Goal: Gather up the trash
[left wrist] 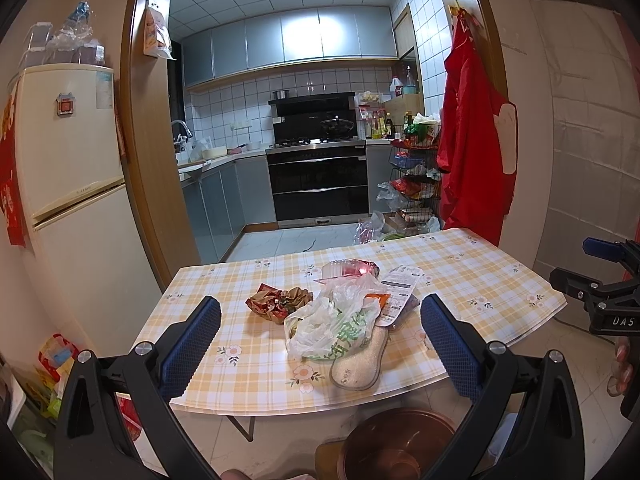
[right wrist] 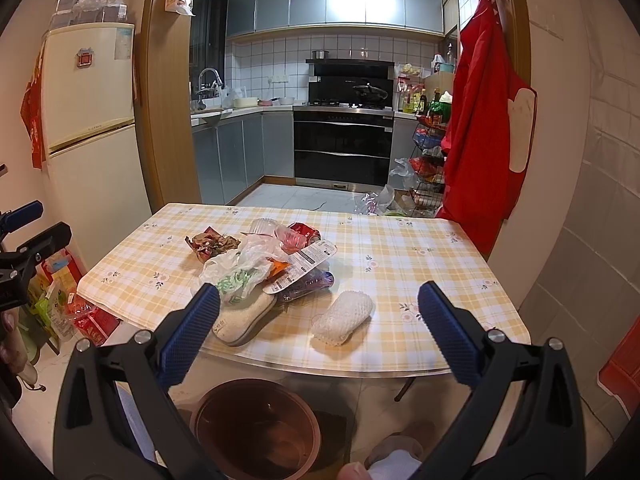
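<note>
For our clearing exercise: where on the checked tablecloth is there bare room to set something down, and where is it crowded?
Free: the yellow checked tablecloth right of the white foam-net sleeve, and the far strip toward the kitchen. Crowded: the middle-left, where the crumpled white plastic bag and the brown wrapper pile up.

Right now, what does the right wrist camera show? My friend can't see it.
The open right tool hovers over a checkered table holding a trash pile and, apart from it, a white foam net. A brown bin sits on the floor below the near edge.
</note>
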`<state>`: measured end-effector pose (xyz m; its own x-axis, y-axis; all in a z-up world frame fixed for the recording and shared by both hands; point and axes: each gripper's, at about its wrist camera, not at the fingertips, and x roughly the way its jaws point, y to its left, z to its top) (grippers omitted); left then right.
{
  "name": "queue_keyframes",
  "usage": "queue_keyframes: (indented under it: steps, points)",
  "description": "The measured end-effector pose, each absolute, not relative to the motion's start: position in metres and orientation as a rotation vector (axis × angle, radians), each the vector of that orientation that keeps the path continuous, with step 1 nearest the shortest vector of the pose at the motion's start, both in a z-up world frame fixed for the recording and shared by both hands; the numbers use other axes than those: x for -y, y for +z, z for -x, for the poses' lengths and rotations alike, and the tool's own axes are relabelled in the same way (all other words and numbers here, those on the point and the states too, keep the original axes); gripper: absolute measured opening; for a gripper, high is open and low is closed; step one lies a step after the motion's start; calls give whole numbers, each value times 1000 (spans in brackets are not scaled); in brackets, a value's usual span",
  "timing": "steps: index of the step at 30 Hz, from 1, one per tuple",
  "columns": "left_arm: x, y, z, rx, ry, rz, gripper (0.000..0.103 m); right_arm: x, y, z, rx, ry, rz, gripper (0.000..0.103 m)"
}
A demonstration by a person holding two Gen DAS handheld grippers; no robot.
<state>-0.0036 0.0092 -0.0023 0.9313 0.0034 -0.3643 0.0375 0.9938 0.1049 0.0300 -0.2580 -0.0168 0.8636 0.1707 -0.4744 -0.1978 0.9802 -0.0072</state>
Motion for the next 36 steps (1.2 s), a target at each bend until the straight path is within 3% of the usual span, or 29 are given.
queue_keyframes:
  steps: [19,27,36]
  points:
    - [-7,-5,4,-379,-18,-108,98,257,-19,-30,-490,194,54,98]
    - [-17,-15,-14,-436,-25,-29,98,253,-41,-40,-504,216,51,98]
    - [-45,-61,-47,-469,-5,30,98,271,-91,-85,-614,196,-36,98]
